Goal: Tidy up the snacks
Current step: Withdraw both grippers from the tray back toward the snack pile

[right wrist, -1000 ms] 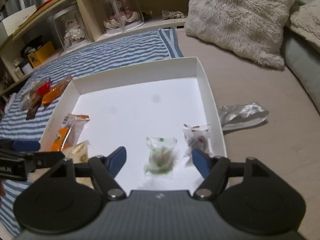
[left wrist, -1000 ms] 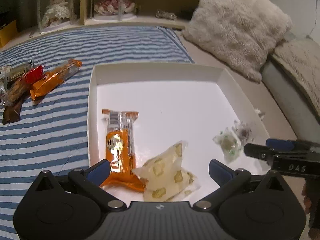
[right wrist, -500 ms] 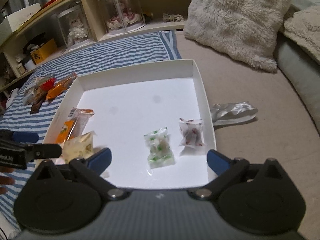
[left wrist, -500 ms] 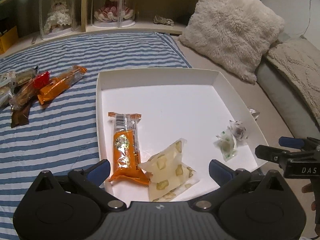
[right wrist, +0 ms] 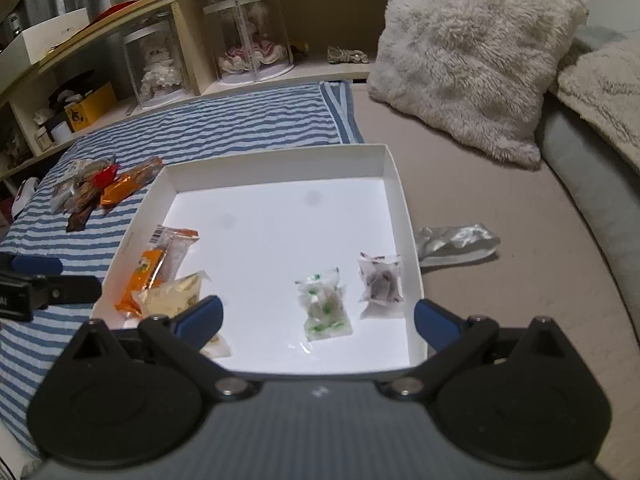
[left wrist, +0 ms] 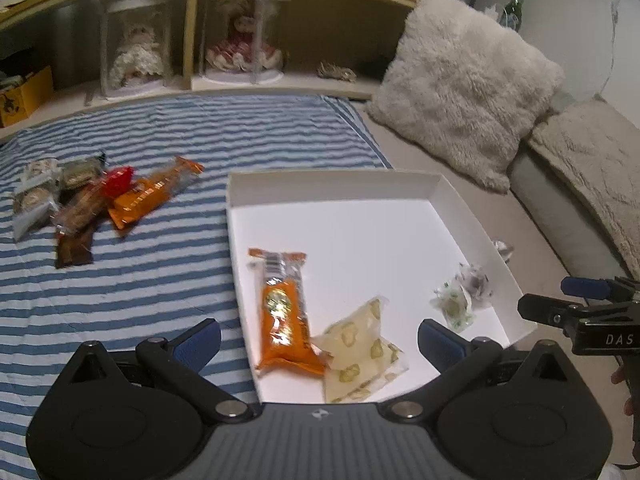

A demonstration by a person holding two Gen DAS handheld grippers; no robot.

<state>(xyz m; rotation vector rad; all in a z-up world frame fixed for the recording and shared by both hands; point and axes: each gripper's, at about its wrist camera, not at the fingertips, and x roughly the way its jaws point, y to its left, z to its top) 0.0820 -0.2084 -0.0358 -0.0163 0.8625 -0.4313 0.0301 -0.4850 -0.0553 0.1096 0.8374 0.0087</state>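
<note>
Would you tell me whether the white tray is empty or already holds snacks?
Partly filled: the white tray holds four snack packets; most of its floor is bare.

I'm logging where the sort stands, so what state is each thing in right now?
white box: open, no lid.
orange snack bar: lying flat in box.
green candy: in box, wrapped.
purple candy: in box, wrapped.
snack pile: outside, on striped blanket.
left gripper: open, empty.
right gripper: open, empty.

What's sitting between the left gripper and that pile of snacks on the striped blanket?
Nothing visible. Only bare striped blanket lies between the open left gripper and the snack pile; the white tray sits off to the right.
</note>
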